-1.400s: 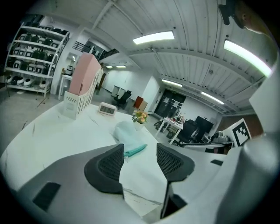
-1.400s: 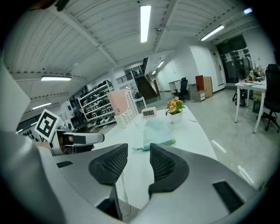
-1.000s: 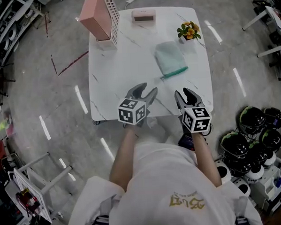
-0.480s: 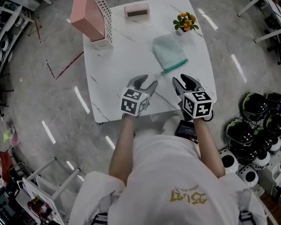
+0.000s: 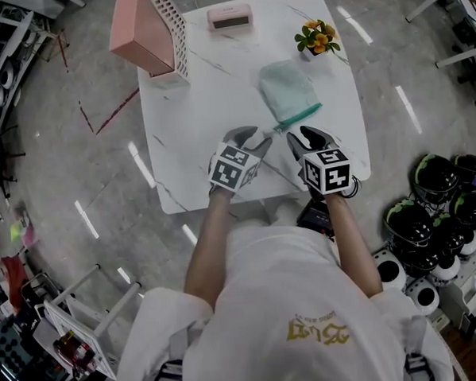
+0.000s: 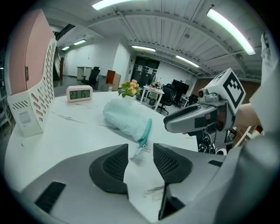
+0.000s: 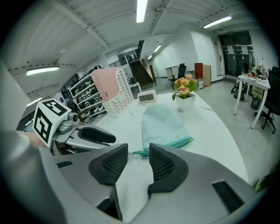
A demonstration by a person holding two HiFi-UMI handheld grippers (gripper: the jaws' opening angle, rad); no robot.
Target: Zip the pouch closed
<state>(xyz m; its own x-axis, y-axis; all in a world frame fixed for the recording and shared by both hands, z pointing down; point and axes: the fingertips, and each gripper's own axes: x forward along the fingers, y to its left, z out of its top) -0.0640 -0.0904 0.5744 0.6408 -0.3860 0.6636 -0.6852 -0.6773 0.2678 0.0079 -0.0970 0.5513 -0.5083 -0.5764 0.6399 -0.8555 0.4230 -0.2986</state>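
A pale mint pouch (image 5: 287, 89) with a teal zipper edge (image 5: 304, 114) lies on the white marble table (image 5: 193, 100). Its zipper pull (image 6: 139, 149) points toward me at the near left end. My left gripper (image 5: 255, 137) hovers just short of that pull; its jaws are closing, and nothing is between the pads (image 6: 114, 165). My right gripper (image 5: 303, 136) hangs beside it, a little right of the pull, open and empty. In the right gripper view the pouch (image 7: 164, 124) lies just beyond the right gripper (image 7: 138, 155), with the left gripper (image 7: 94, 135) at the left.
At the table's far edge stand a pink perforated file holder (image 5: 146, 31), a small digital clock (image 5: 229, 17) and a pot of orange flowers (image 5: 316, 38). Several dark helmets (image 5: 450, 210) sit on the floor to the right. Shelving lines the left side.
Both grippers have moved forward over the table toward the pouch's zipper end. The left gripper has rolled and its jaws have narrowed somewhat.
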